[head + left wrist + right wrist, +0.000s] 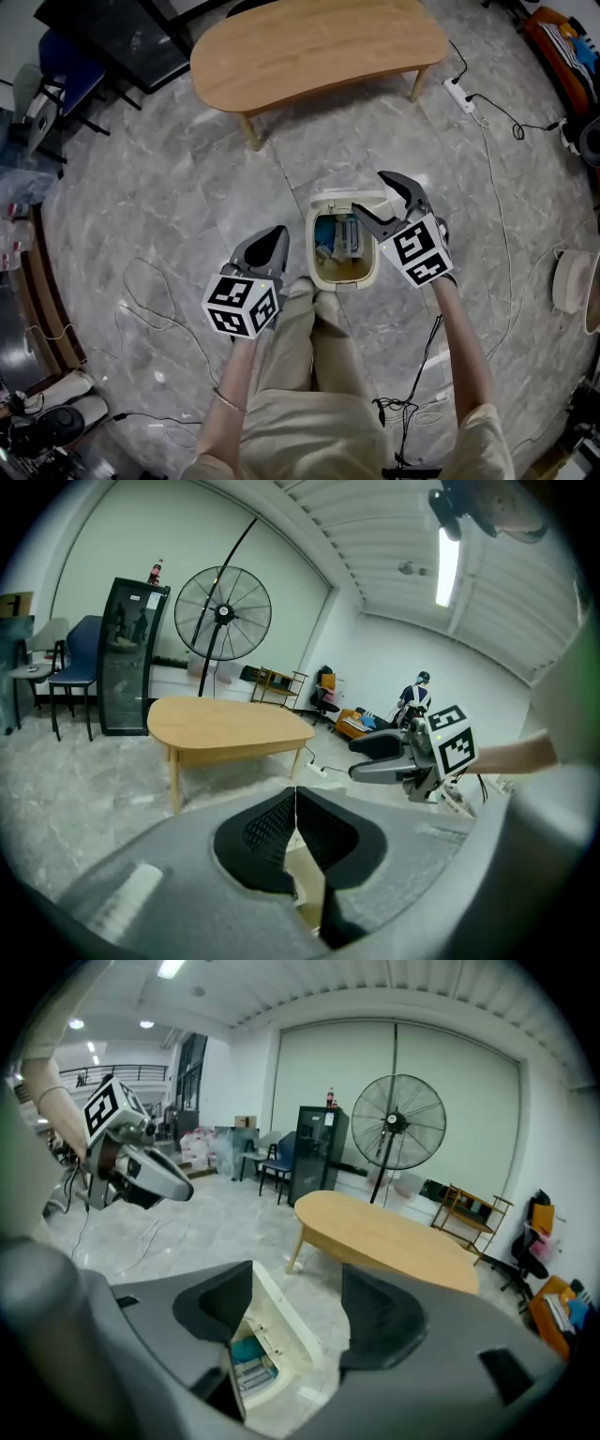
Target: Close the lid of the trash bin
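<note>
**Trash bin: lid found raised**

The trash bin (345, 279) is found on the grey marble floor, just ahead of the person's shoes (302, 292). Its lid (342, 200) is raised at the far edge. Blue and white refuse is seen inside (individual items cannot be identified).

The right gripper (375, 199) is held over the bin's right rim with its jaws spread wide. In the right gripper view the lid is seen in the gap between them; contact cannot be confirmed.

The left gripper (279, 232) is held to the left of the bin, apart from it. Its jaws are pressed together with nothing between them.

A wooden table (319, 42) is noted beyond the bin.
</note>
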`<state>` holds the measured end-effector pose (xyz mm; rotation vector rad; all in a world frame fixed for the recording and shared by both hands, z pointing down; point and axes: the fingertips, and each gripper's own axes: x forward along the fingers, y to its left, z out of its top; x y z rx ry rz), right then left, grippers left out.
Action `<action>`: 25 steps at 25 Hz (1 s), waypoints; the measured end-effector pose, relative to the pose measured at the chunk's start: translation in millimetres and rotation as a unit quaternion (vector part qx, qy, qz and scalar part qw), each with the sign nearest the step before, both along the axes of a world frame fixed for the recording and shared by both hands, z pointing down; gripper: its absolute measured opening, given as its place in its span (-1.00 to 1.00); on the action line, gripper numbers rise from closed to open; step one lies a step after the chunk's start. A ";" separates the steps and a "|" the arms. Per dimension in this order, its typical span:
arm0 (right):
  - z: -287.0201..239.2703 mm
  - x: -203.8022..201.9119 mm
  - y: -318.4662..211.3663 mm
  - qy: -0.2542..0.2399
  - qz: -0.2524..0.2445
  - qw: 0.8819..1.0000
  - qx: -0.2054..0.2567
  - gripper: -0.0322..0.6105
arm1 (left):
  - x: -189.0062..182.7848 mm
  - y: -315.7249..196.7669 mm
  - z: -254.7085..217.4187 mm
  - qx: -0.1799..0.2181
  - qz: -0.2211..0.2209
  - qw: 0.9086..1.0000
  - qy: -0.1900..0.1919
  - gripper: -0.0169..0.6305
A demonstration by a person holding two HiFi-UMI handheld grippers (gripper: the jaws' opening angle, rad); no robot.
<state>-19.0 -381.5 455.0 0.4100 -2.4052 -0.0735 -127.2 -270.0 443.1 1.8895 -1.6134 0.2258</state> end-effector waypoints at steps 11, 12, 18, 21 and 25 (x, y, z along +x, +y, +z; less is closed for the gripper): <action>73.8 -10.8 7.2 0.131 -0.091 0.985 0.059 0.02 | 2.9 -7.0 68.6 -0.032 0.016 0.999 0.033 -0.88; 76.2 -10.2 7.9 0.139 -0.098 0.983 0.066 0.02 | 4.7 -6.6 72.2 -0.034 0.017 0.999 0.036 -0.88; 89.1 -7.6 10.7 0.186 -0.133 0.969 0.097 0.02 | 17.0 -2.4 85.5 -0.038 0.024 0.998 0.051 -0.88; 94.4 -5.7 15.2 0.204 -0.146 0.963 0.101 0.02 | 23.7 2.5 87.2 -0.039 0.031 0.997 0.057 -0.88; 100.8 -1.8 19.5 0.223 -0.154 0.957 0.107 0.02 | 31.0 6.7 87.9 -0.038 0.038 0.997 0.061 -0.88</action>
